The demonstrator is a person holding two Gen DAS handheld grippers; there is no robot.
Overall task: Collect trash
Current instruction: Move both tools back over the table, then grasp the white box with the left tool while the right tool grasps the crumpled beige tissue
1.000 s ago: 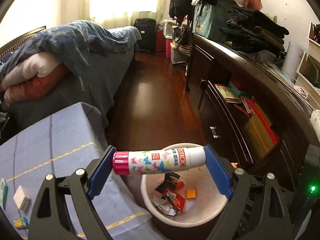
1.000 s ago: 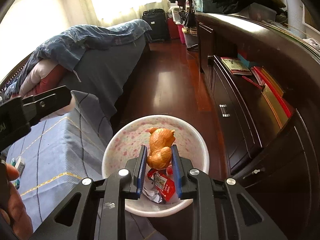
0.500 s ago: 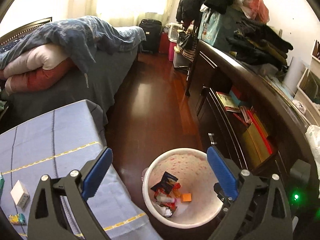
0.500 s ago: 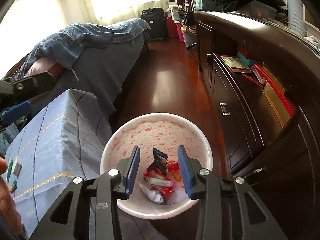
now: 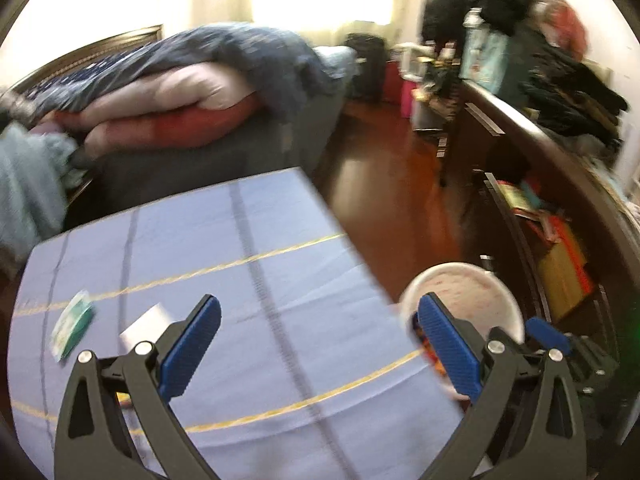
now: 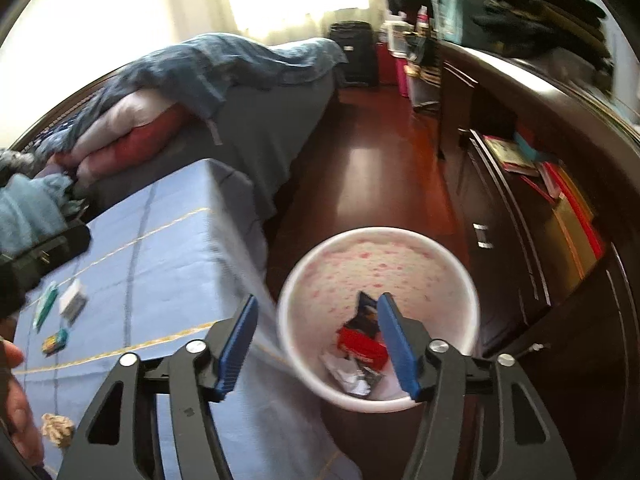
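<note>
Right wrist view alone shows wrappers point(image 6: 362, 350) lying in the white bin point(image 6: 472, 304) and a crumpled ball point(image 6: 58, 429) on the blue cloth point(image 6: 160, 272). Left gripper point(image 5: 318, 350) gapes empty over the cloth; right gripper point(image 6: 318, 344), jaws just opening, holds nothing above the bin beside a dark dresser point(image 6: 520, 92)

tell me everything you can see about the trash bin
The trash bin is a round white tub, plastic by the look, its inner wall speckled pink. It stands upright on the dark wood floor beside the blue-clothed table. Wrappers, red, dark and crumpled white, lie at its bottom. No gripper touches it.
</note>
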